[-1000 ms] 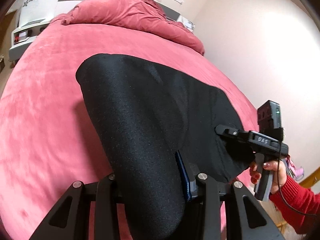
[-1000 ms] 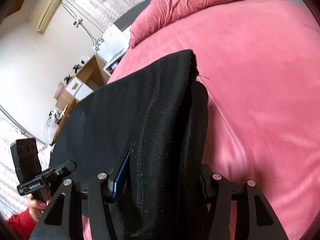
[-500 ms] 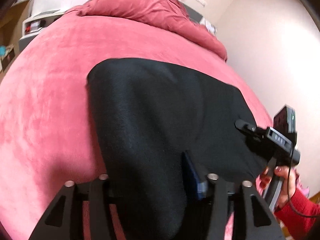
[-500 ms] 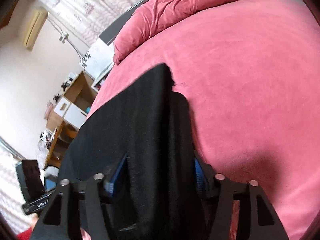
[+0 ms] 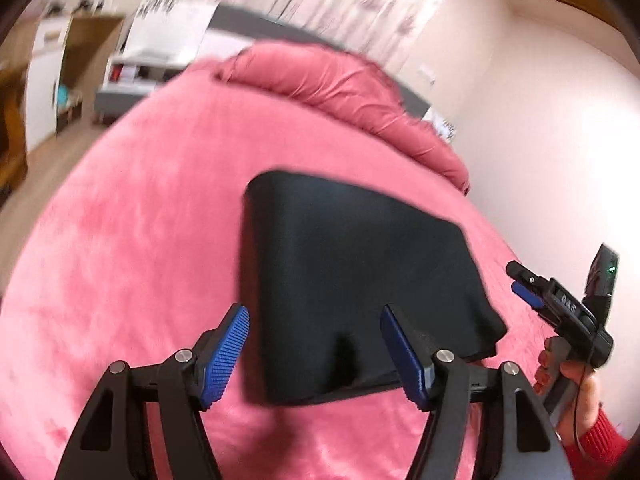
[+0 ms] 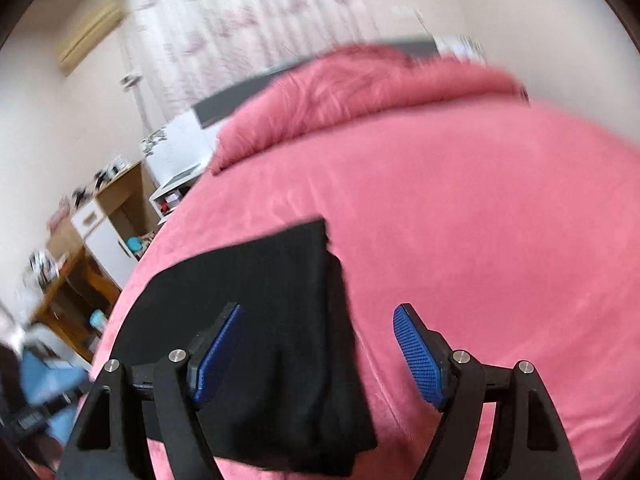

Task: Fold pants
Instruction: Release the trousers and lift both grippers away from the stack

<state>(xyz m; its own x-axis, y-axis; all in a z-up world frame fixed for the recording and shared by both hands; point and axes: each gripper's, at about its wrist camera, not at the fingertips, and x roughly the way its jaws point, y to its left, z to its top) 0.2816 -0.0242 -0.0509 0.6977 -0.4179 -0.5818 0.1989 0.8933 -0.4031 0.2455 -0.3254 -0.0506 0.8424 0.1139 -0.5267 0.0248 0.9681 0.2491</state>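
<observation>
The black pants (image 5: 360, 280) lie folded into a flat rectangle on the pink bed (image 5: 140, 240). My left gripper (image 5: 314, 344) is open and empty, raised just above the near edge of the pants. My right gripper (image 6: 318, 344) is open and empty above the right end of the pants (image 6: 280, 320). The right gripper also shows in the left wrist view (image 5: 524, 286), held by a hand in a red sleeve, to the right of the pants.
A bunched pink duvet (image 5: 340, 88) lies at the head of the bed. A wall (image 5: 560, 140) runs along the right side. Wooden shelves and white cabinets (image 6: 100, 220) stand off the bed's left side.
Both grippers have opened and let go of the pants, which now lie flat on the bed. Both grippers have pulled back and up from the fabric.
</observation>
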